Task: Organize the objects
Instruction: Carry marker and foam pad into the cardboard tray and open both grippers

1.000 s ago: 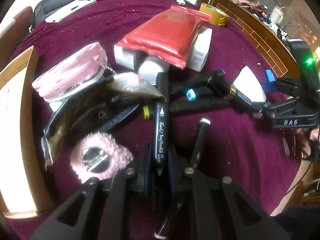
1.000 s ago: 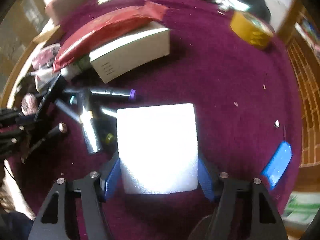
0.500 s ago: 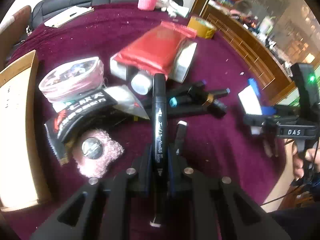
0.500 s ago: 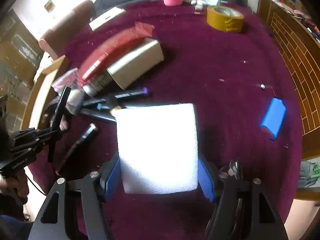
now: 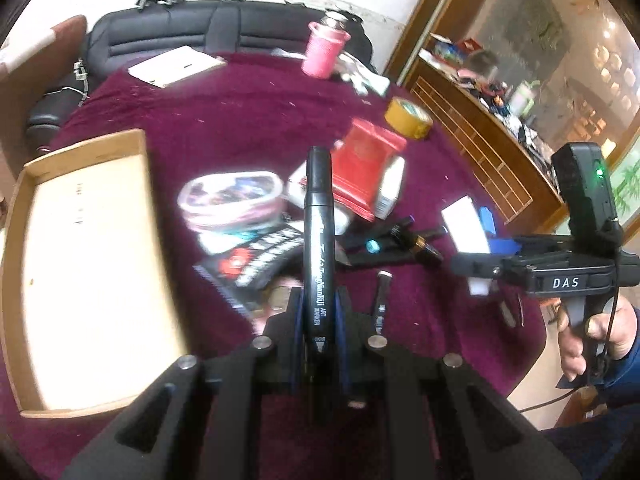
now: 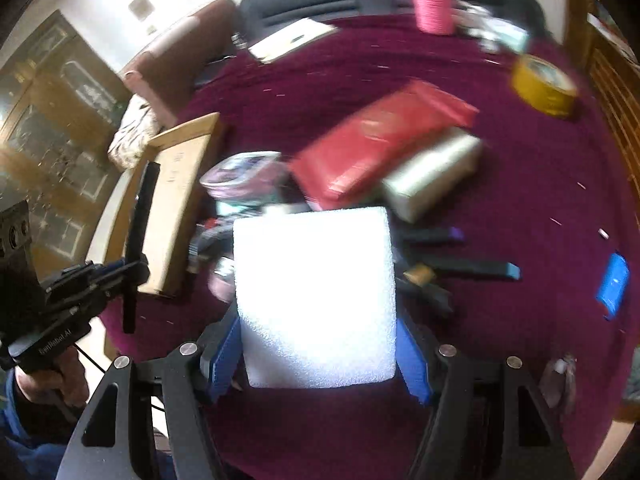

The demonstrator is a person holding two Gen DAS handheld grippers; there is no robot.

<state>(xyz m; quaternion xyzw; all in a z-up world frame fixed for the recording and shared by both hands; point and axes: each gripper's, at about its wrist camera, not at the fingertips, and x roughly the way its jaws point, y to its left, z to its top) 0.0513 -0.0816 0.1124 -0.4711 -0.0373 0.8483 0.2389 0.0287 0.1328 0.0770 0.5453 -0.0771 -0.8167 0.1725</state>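
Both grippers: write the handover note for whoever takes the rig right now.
Left gripper: shut on the black art marker, held off the table.
Right gripper: shut on the white foam block, also off the table.
Wooden tray: on the left, nothing seen in it.
Still on the maroon cloth: red packet, zip pouch, more markers, blue battery pack, yellow tape roll.
Left to do: place both held items, then sort the pile.

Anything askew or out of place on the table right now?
Yes: the red pouch lies tilted across the white box, and markers lie scattered on the cloth. The wooden tray holds nothing visible. Nothing looks spilled or damaged.
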